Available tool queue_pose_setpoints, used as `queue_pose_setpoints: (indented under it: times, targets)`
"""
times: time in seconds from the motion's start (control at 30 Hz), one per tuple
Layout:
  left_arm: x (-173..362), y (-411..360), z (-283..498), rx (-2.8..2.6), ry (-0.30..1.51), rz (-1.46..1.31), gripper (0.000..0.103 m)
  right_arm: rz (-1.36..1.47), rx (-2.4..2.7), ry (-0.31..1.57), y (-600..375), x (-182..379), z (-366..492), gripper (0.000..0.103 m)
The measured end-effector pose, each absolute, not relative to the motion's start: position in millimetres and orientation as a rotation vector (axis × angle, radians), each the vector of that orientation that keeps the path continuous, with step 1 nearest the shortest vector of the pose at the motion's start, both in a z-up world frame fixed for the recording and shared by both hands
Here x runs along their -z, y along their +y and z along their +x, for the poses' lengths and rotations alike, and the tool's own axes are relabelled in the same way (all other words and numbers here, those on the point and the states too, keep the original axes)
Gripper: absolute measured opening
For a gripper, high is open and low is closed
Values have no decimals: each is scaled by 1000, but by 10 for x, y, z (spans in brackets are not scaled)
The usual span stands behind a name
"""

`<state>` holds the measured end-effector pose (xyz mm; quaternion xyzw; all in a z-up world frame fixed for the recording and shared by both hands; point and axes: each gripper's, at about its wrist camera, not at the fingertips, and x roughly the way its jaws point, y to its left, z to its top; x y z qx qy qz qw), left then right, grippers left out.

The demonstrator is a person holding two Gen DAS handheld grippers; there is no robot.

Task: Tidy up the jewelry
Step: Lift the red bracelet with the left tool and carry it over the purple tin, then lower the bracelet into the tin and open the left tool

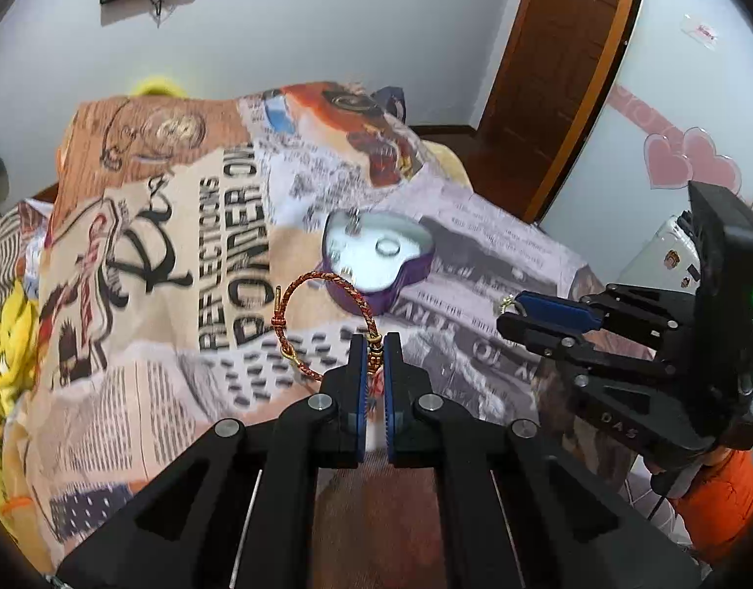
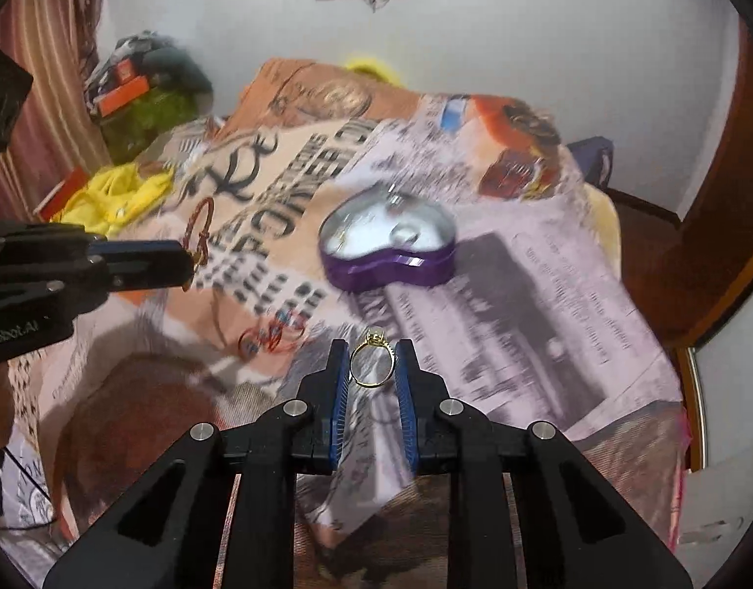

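1. My left gripper (image 1: 375, 351) has its jaws pressed together on a red-and-gold braided bracelet (image 1: 322, 314); the loop stands up and out to the left of the fingertips, clear of the cloth.
2. My right gripper (image 2: 374, 361) is nearly closed, with a gold ring (image 2: 372, 362) clamped between its blue pads (image 2: 407, 392). The ring's small setting points away from me, just past the fingertips.
3. From the left wrist view, the right gripper (image 1: 528, 314) reaches in from the right side, with a glint of gold at its tip.
4. From the right wrist view, the left gripper (image 2: 187, 257) enters from the left, the bracelet (image 2: 202, 230) hanging at its tip.
5. A purple heart-shaped tin (image 2: 391, 260) with a pale lining sits open ahead of both tools, beyond the fingertips; in the left wrist view a small ring-like piece (image 1: 387, 247) lies inside the tin (image 1: 401, 280).
6. A newspaper-print blanket (image 1: 180, 255) covers the surface beneath both tools; the background is motion-blurred.
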<state>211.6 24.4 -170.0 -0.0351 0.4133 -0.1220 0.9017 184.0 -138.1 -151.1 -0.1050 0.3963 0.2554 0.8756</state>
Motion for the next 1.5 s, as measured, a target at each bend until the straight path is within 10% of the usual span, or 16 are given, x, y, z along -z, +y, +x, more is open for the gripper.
queue_pose_setpoints:
  times: [1.5]
  targets:
    - [1786,27,3151,361,854,-92,4,-153,-521,737,-1332,1349,2590,17]
